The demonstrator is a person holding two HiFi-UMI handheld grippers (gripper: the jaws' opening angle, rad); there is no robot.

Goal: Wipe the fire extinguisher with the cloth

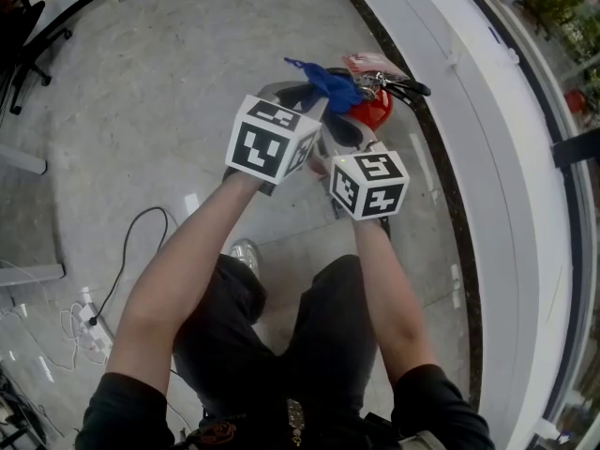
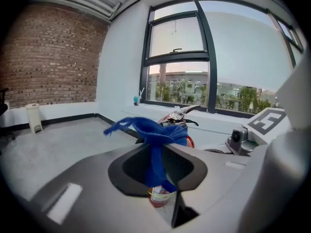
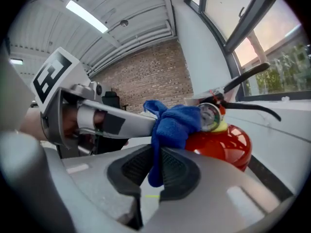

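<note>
A red fire extinguisher (image 1: pixel 377 111) stands on the floor by the window ledge, its black handle and gauge (image 3: pixel 210 116) on top. A blue cloth (image 1: pixel 330 82) is bunched over its neck. In the left gripper view the cloth (image 2: pixel 155 135) hangs down through the gap of my left gripper (image 2: pixel 154 171), lying against the right pad with room at the left pad; the extinguisher's label (image 2: pixel 158 196) shows below. My right gripper (image 3: pixel 156 171) is shut on a strand of the cloth (image 3: pixel 175 125), close beside the red body (image 3: pixel 223 144). Both grippers (image 1: pixel 314 97) (image 1: pixel 349 131) sit side by side at the extinguisher.
A white window ledge (image 1: pixel 469 111) and dark skirting run along the right, with glass windows (image 2: pixel 180 57) behind. A black cable (image 1: pixel 141 223) and white leads lie on the floor at the left. An office chair (image 1: pixel 28 26) stands far left, a small bin (image 2: pixel 34 118) by the brick wall.
</note>
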